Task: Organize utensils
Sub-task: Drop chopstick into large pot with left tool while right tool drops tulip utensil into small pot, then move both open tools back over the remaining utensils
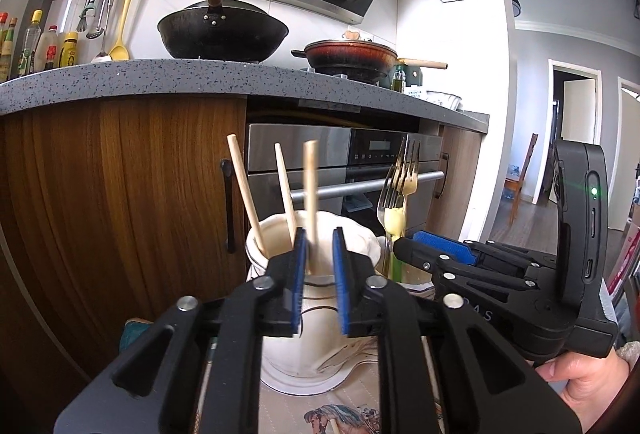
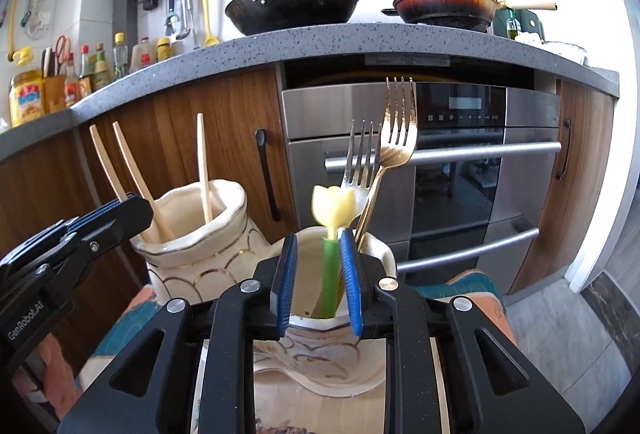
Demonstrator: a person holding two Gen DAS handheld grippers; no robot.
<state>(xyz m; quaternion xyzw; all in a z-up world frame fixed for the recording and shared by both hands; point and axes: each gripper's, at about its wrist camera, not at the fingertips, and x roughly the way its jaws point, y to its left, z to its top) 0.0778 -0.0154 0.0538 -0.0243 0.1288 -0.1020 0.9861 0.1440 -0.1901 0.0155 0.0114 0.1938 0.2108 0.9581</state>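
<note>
My left gripper stands open over a cream vase. A blurred wooden chopstick runs down between the pads into the vase, close to the left pad. Two more chopsticks lean inside. My right gripper is open over a second cream vase. A green-stemmed utensil with a yellow tulip head stands between its pads, near the right one. A silver fork and a gold fork stand in that vase. Each gripper also shows in the other's view: the left gripper, the right gripper.
Both vases sit on a white plate over a patterned cloth. Behind are wooden cabinet doors, a steel oven and a grey counter with a black wok and red pan. A hand grips the right tool.
</note>
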